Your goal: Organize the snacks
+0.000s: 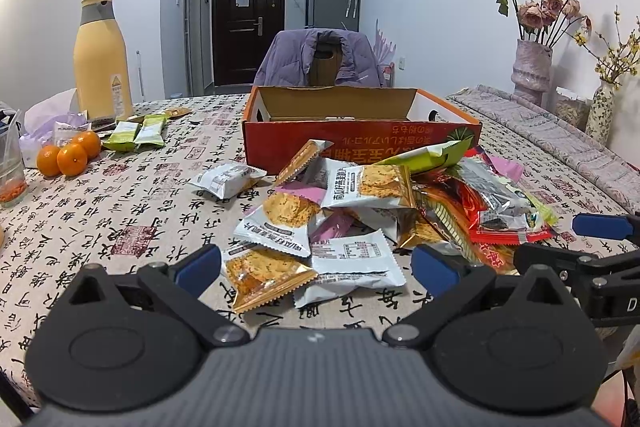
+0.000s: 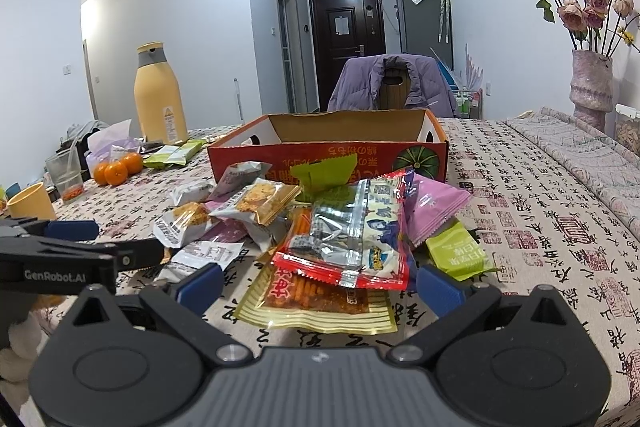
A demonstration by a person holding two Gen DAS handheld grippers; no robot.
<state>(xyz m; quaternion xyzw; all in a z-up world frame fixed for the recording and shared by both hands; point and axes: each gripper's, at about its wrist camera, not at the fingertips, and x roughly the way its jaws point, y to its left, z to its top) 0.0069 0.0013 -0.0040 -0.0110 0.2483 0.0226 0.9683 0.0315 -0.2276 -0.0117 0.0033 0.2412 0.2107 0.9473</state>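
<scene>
A pile of snack packets point(image 1: 360, 211) lies on the patterned tablecloth in front of an open red cardboard box point(image 1: 360, 139). My left gripper point(image 1: 316, 269) is open, its blue pads either side of a gold-edged cracker packet point(image 1: 264, 273) and a white packet point(image 1: 352, 263). My right gripper point(image 2: 320, 285) is open around the near end of a red-edged silver packet point(image 2: 352, 235) that lies on a gold spicy-stick packet point(image 2: 316, 301). The box point(image 2: 328, 151) looks empty. The right gripper also shows at the right edge of the left wrist view point(image 1: 580, 243).
A yellow flask point(image 1: 102, 61), three oranges point(image 1: 68, 153) and green packets point(image 1: 136, 135) sit at the far left. A glass point(image 1: 10, 171) stands at the left edge. Flower vases point(image 1: 530, 71) stand at the right by a folded cloth. A chair with a purple jacket point(image 1: 320, 61) is behind the box.
</scene>
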